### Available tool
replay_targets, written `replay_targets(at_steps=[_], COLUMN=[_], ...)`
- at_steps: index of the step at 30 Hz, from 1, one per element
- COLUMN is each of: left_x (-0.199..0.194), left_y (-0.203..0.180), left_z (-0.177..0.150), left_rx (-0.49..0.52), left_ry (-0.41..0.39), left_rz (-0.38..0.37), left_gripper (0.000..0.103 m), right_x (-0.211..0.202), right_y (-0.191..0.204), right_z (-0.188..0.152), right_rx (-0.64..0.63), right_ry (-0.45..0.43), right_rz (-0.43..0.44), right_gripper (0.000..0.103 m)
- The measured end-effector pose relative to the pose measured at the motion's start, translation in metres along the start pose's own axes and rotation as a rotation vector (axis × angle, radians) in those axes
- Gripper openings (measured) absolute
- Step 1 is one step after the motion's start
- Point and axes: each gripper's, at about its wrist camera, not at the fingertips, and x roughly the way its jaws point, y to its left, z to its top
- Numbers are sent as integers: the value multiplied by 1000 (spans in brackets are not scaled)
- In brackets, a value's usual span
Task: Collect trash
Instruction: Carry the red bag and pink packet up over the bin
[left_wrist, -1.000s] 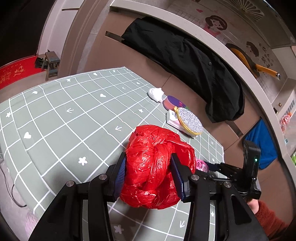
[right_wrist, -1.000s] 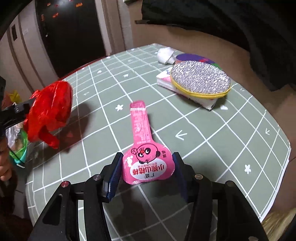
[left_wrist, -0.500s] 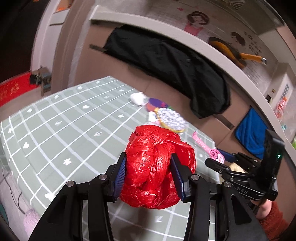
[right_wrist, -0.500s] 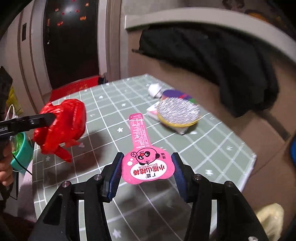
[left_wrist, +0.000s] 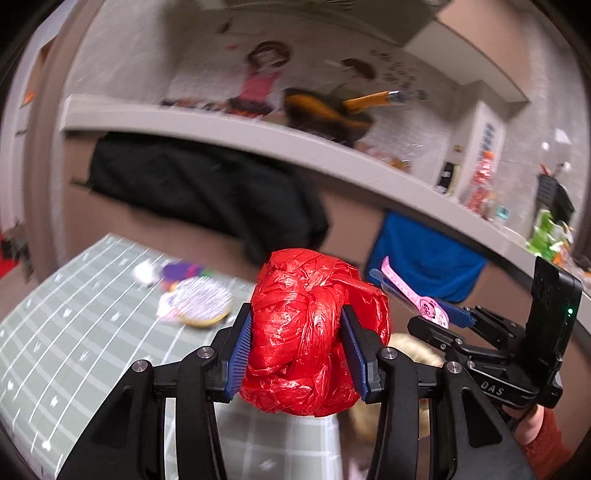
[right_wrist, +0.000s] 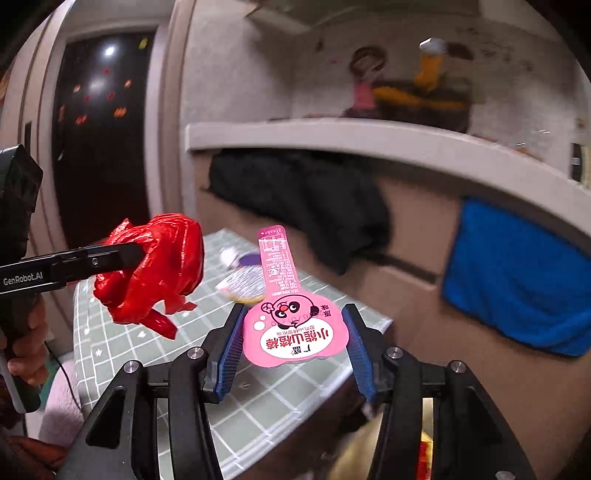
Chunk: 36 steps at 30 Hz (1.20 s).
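Observation:
A crumpled red plastic bag (left_wrist: 306, 332) is squeezed between the blue pads of my left gripper (left_wrist: 299, 343), lifted clear of the green checked table (left_wrist: 74, 350). In the right wrist view the same red bag (right_wrist: 155, 266) hangs at the left in the left gripper (right_wrist: 122, 258). My right gripper (right_wrist: 293, 350) is shut on a pink snack wrapper (right_wrist: 291, 325) with a cartoon face, its long neck pointing up. From the left wrist view, the pink wrapper (left_wrist: 410, 295) and right gripper (left_wrist: 436, 314) show at the right.
On the table (right_wrist: 258, 398) lie a round silver scrubber (left_wrist: 199, 301), a white wad (left_wrist: 146, 273) and purple packaging. Behind are a black coat (left_wrist: 207, 192), a blue cloth (left_wrist: 424, 258) and a grey shelf (left_wrist: 258, 136). A hand (right_wrist: 26, 339) holds the left gripper.
Both grippers have risen off the table and swung toward its right edge, each still holding its item. The table has dropped lower in both views; the shelf and wall now fill the upper part.

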Motion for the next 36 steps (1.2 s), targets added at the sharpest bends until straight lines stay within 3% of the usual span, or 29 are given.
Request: replay_targets(at_steps=[8, 18, 25, 36], left_x=[19, 53, 72, 113], left_y=[-89, -164, -187, -191], left_z=[22, 11, -5, -33], left_rx=[121, 211, 249, 243], left_ry=[-57, 4, 41, 138], left_rz=[-124, -217, -233, -226], left_gripper=[47, 47, 47, 47], right_x=[-74, -137, -143, -119], right_y=[-62, -123, -145, -160], right_z=[0, -25, -44, -68], right_rx=[85, 191, 247, 293], right_ry=[-109, -159, -146, -85], right_rz=[-136, -286, -302, -292], right_gripper=[48, 48, 48, 49])
